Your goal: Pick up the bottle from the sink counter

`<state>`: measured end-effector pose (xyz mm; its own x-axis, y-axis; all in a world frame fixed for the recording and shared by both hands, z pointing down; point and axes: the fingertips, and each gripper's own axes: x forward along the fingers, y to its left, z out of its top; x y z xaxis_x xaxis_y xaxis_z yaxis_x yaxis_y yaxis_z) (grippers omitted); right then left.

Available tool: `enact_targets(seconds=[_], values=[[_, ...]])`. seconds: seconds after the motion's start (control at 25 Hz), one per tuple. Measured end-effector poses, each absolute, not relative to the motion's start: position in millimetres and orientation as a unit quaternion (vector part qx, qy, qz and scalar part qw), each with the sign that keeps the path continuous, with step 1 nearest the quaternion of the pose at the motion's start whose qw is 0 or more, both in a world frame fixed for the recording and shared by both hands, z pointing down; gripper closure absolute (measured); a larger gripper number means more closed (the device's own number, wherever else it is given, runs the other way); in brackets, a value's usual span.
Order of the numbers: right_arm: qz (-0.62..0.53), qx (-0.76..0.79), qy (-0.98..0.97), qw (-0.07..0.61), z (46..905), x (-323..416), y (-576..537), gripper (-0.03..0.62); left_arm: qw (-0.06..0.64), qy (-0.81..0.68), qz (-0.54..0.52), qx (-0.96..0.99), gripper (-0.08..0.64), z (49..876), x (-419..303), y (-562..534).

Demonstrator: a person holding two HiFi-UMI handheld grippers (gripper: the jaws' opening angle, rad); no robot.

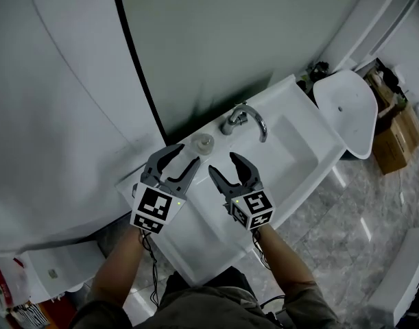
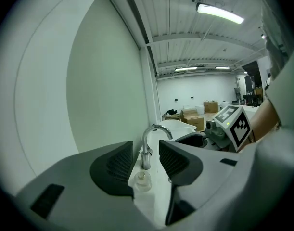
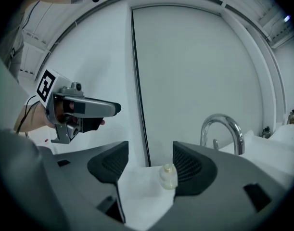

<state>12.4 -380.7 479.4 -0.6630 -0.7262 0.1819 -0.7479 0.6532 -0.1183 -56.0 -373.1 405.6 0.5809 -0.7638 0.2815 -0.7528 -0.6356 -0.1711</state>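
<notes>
Hovering over a white sink worktop point(image 1: 195, 232), a person's two hand-held claws point toward a small clear bottle point(image 1: 203, 143) that stands upright at the back edge, against the pale wall panel point(image 1: 230, 40).

In the head view the left claw point(image 1: 188, 153) is released, its dark jaws spread wide with nothing between them. The bottle sits at about 1 o'clock from its tips, near but apart. The right claw point(image 1: 223, 162) is likewise released and empty, and the bottle lies at about 10 o'clock from its tips. Each claw carries a cube with square markers point(image 1: 156, 208) at its rear, above the person's forearm.

A chrome tap point(image 1: 243, 118) rises at 2 o'clock from the bottle, just beside it, and curves over the sunken basin point(image 1: 298, 146).

The left gripper view shows the left claw point(image 2: 146, 163) with its ribbed pads apart. The bottle point(image 2: 142, 181) stands in the gap ahead of them, untouched, with the tap point(image 2: 149, 143) behind it and the right claw point(image 2: 192, 138) at 3 o'clock.

The right gripper view shows the right claw point(image 3: 150, 163) also spread. The bottle point(image 3: 168, 176) stands ahead near the right-hand pad, the tap point(image 3: 223, 129) is at 2 o'clock and the left claw point(image 3: 89, 109) at 10 o'clock.

A second, loose white basin point(image 1: 346, 112) and a cardboard box point(image 1: 398, 132) stand at 2 o'clock in the head view, on a grey marbled floor point(image 1: 360, 232).
</notes>
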Motion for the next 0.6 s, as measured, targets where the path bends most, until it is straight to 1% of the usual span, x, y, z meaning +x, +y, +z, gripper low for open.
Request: enact_targets(seconds=[0.44, 0.6], values=[[0.123, 0.377, -0.915, 0.079, 557.3, -7.1, -442.4, 0.299, -0.003, 0.412, -0.252, -0.876, 0.381, 495.8, -31.4, -442.7], [0.141, 0.383, -0.909, 0.087, 586.6, -15.2, -465.5, 0.291, -0.027, 0.413, -0.283, -0.865, 0.368, 532.2, -28.4, -455.2]])
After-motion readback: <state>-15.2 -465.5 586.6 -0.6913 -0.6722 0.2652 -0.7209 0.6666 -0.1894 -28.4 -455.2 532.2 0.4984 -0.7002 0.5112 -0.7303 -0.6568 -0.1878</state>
